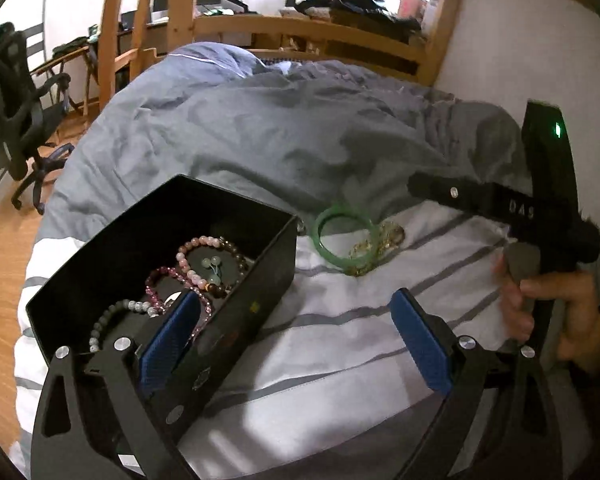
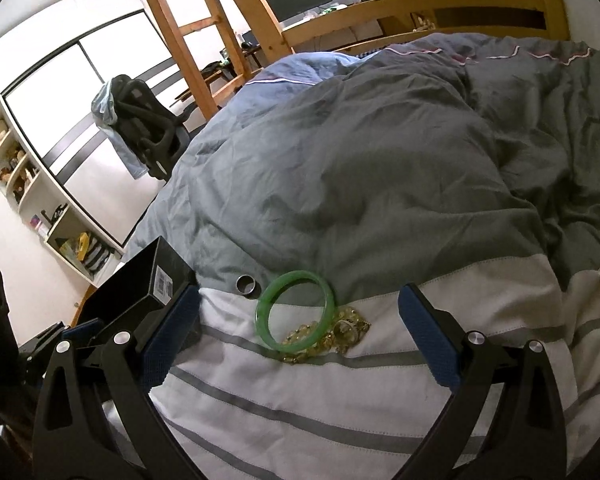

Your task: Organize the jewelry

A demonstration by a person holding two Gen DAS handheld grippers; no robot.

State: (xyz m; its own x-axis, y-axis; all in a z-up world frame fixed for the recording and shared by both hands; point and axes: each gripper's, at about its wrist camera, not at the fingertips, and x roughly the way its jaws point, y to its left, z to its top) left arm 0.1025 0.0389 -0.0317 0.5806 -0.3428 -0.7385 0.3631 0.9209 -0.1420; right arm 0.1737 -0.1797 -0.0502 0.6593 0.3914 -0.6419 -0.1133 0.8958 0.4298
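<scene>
A black box [image 1: 256,280] lies open on the striped bedsheet [image 1: 340,340] and holds several beaded bracelets [image 1: 188,268]. My left gripper [image 1: 296,320] stands open; its left finger hangs over the box and nothing is between the pads. To the right of the box a green bangle [image 1: 346,236] rests on a yellow bead bracelet [image 1: 384,240]. In the right wrist view the green bangle [image 2: 296,312] lies on the yellow beads [image 2: 340,332], a silver ring [image 2: 245,283] beside it. My right gripper [image 2: 300,320] is open just short of them, holding nothing.
A rumpled grey duvet [image 2: 360,160] rises behind the jewelry. A hand [image 1: 560,308] holds the other gripper's handle at the right. The box [image 2: 140,292] sits left of the right gripper. Wooden bed frame [image 2: 380,12], ladder and office chair [image 1: 20,120] stand beyond the bed.
</scene>
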